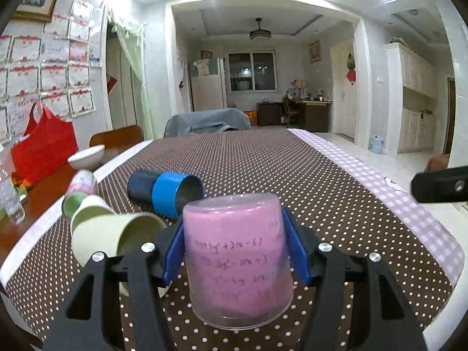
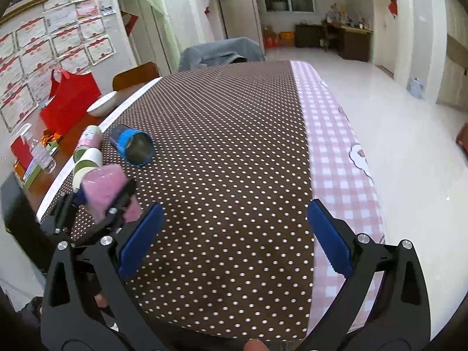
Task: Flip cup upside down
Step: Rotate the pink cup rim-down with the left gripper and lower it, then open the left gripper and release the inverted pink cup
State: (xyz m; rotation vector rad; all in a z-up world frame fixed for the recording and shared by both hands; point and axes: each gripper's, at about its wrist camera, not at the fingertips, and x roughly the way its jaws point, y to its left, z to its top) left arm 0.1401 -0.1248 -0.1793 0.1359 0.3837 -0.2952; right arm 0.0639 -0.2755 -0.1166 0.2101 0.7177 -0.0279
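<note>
My left gripper (image 1: 235, 251) is shut on a pink translucent cup (image 1: 238, 259) with handwriting on it. The cup is upside down, closed base up and open rim low over the dotted tablecloth (image 1: 263, 163); I cannot tell if the rim touches it. The cup also shows in the right wrist view (image 2: 102, 187), held in the left gripper (image 2: 99, 199) at the table's left side. My right gripper (image 2: 234, 239) is open and empty above the near table edge. Its finger (image 1: 438, 184) shows at the right in the left wrist view.
A blue cup (image 1: 166, 191) lies on its side behind the pink one. Cream and green cups (image 1: 111, 231) lie on their sides at the left. A white bowl (image 1: 87, 156), a red bag (image 1: 44, 149) and a water bottle (image 1: 10, 196) sit further left.
</note>
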